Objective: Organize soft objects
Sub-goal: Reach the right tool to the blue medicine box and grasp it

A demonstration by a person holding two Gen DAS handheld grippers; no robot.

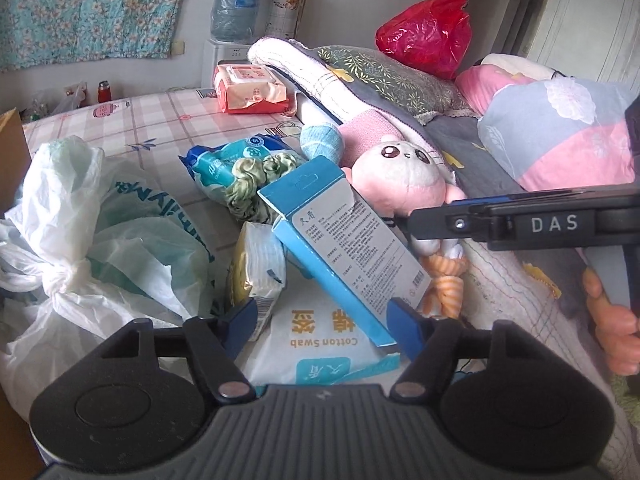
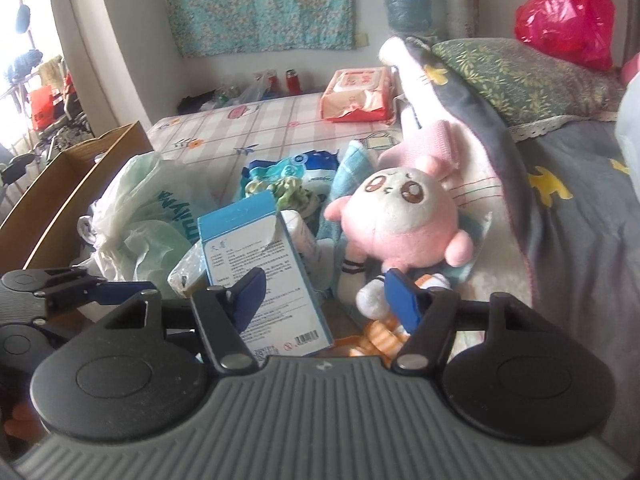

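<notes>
A pink plush (image 1: pixel 404 176) (image 2: pixel 396 216) lies on the bed against a folded quilt. Leaning in front of it is a blue box (image 1: pixel 340 240) (image 2: pixel 260 264), over a cotton swab pack (image 1: pixel 320 344) and a tissue pack (image 1: pixel 256 268). My left gripper (image 1: pixel 324 324) is open, its jaws either side of the box's lower end and not pressing it. My right gripper (image 2: pixel 326 300) is also open, with the box's corner and the plush's white foot between its fingers. In the left wrist view the right gripper (image 1: pixel 416 220) comes in from the right, its tip below the plush's body.
A knotted white plastic bag (image 1: pixel 100 232) (image 2: pixel 152 208) lies to the left, beside a cardboard box (image 2: pixel 72 192). A green scrunchie (image 1: pixel 252 180), a blue wipes pack (image 1: pixel 224 160) and an orange-striped sock (image 1: pixel 444 280) lie around. An orange pack (image 1: pixel 248 88) and a red bag (image 1: pixel 428 32) sit further back.
</notes>
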